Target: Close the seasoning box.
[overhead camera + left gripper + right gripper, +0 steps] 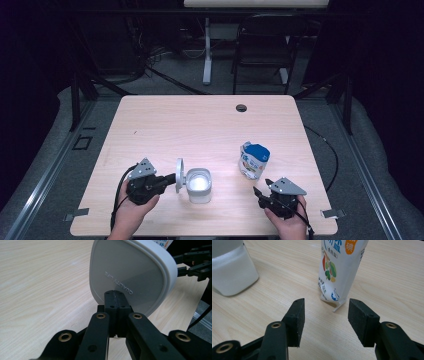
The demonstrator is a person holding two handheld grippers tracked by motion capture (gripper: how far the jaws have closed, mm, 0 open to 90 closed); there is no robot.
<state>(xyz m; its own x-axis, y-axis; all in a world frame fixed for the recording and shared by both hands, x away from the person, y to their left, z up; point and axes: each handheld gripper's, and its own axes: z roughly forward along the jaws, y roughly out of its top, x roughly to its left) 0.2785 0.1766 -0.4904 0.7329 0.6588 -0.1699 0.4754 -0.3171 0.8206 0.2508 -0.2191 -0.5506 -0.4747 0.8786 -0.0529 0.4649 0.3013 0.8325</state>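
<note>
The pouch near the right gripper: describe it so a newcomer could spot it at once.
On the pale wooden table, look at its right half, just ahead of the right gripper, whose jaws stand open. There stands the pouch, upright and soft-sided, white with a blue top and printed vegetables. Its neighbour, the white container, is plain and rigid.

Black claws (176,179) (260,191): grey three-cornered top plates, brass-ringed screw holes, black cables, bare forearms.

high view: above table (165,120), facing forward-down | gripper views: close, low | shared: container (198,185)
</note>
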